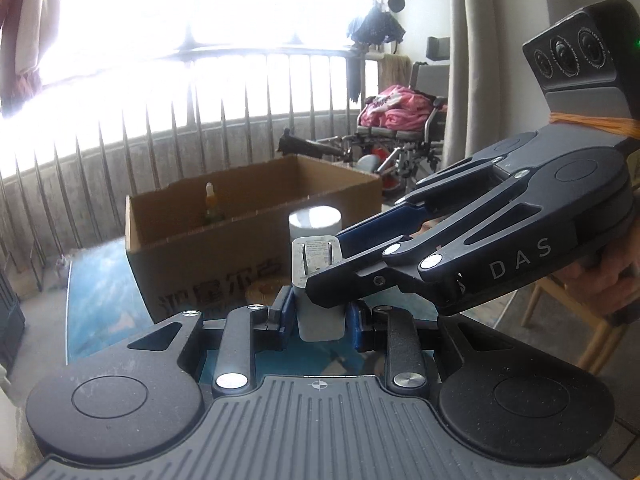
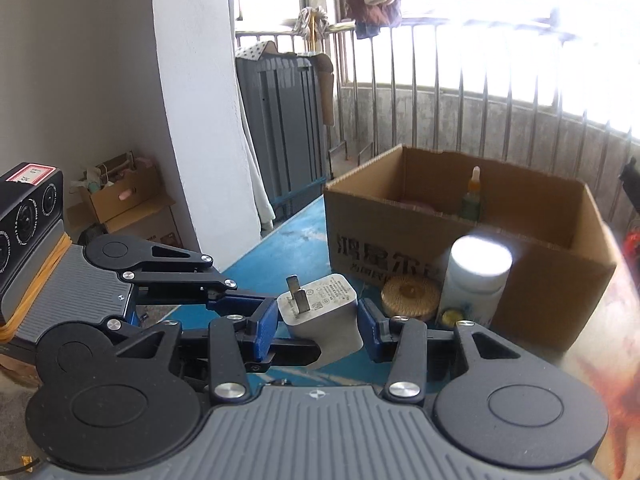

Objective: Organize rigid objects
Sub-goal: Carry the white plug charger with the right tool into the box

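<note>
Left gripper [image 1: 320, 316]: blue pads clamped on the lower body of the white charger [image 1: 318, 280], held above the blue table [image 2: 288, 248].
Charger axis: upright, prongs on top.
Right gripper [image 2: 318, 326]: jaws spread, straddling the charger's flanks; contact probably none, though hard to tell.
Nearer hand: both equally.
Beyond: twine spool [image 2: 410, 294], white bottle [image 2: 476, 280], then cardboard box [image 2: 400, 236] holding a dropper bottle [image 2: 472, 200].
In the way: bottle and spool stand before the box wall.
</note>
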`<state>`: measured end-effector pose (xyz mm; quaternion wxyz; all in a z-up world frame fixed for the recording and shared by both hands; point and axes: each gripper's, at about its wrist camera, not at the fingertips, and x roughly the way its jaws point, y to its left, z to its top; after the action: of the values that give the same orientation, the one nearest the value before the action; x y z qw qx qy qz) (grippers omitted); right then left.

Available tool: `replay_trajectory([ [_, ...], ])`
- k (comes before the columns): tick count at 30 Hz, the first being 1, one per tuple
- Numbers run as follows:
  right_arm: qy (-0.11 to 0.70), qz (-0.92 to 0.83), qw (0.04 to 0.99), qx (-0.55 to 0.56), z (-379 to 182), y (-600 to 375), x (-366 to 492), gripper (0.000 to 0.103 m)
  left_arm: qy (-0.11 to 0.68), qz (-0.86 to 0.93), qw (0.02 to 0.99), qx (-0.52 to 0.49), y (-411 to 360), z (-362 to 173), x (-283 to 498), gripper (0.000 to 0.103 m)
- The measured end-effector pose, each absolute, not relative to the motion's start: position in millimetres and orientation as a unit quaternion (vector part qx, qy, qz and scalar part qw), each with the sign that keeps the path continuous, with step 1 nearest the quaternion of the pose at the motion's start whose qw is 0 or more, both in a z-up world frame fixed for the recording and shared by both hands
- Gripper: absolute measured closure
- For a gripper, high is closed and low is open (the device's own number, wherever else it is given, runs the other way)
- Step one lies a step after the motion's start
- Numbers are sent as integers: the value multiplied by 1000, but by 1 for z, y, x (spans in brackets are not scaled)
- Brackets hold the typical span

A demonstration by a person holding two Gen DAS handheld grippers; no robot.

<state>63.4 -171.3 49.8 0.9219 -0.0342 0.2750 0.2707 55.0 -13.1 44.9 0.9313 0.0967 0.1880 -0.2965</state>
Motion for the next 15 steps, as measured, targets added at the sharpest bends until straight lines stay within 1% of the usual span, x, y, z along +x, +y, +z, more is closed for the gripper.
replay_trajectory([
  [3,252,256,932,-55,87,-174,75,56,163,-295,934,116,-25,77,75,77],
  [8,244,237,939,-54,128,-187,127,56,164,-299,932,126,-45,112,135,77],
  [11,259,232,937,-37,138,-201,170,56,175,-296,929,136,-55,117,173,77],
  [15,288,224,931,-12,131,-219,228,56,205,-304,919,148,-66,107,226,77],
])
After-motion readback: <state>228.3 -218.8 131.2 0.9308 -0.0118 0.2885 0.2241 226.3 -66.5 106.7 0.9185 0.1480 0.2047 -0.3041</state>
